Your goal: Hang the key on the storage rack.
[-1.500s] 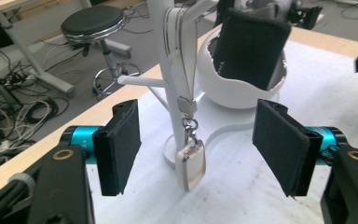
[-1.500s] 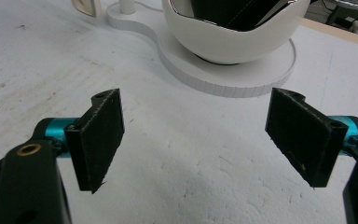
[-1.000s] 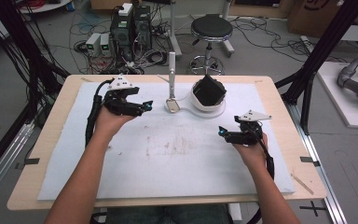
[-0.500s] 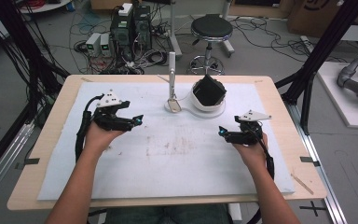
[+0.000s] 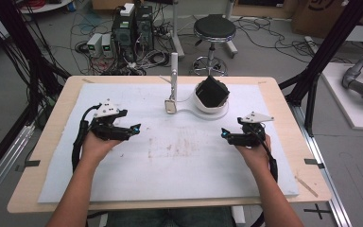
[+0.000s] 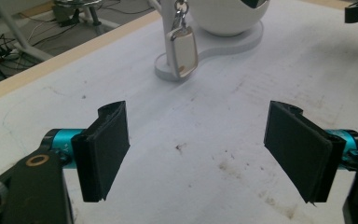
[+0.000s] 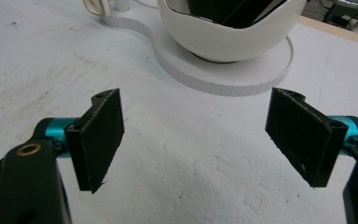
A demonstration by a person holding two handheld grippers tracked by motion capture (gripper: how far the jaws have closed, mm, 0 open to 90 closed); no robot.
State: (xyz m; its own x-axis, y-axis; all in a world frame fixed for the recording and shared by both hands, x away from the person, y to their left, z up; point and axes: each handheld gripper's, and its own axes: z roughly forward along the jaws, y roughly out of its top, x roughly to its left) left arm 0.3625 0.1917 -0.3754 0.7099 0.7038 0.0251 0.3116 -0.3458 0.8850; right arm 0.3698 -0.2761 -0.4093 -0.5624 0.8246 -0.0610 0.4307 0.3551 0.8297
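Observation:
A white bowl (image 5: 203, 101) on a round white base stands at the back middle of the mat and holds a black object (image 5: 212, 90). Left of it, a white post (image 5: 174, 71) carries a hanging cream tag (image 5: 170, 106). My left gripper (image 5: 135, 127) hovers over the left-middle of the mat, open and empty, pointing right. My right gripper (image 5: 224, 134) is over the right-middle, open and empty, pointing left. The left gripper view has open jaws (image 6: 205, 158) aimed at the tag (image 6: 182, 53) and bowl (image 6: 228, 21). The right gripper view has open jaws (image 7: 200, 140) just short of the bowl (image 7: 233, 42).
A white mat (image 5: 179, 161) with faint brown stains covers the wooden table (image 5: 52, 137). Behind the table are a stool (image 5: 214, 28), computers and cables on the floor. Black frame posts stand at both sides.
My left gripper has drawn back from beside the post, moving left and toward the near edge. The right gripper has barely shifted. Both stay open.

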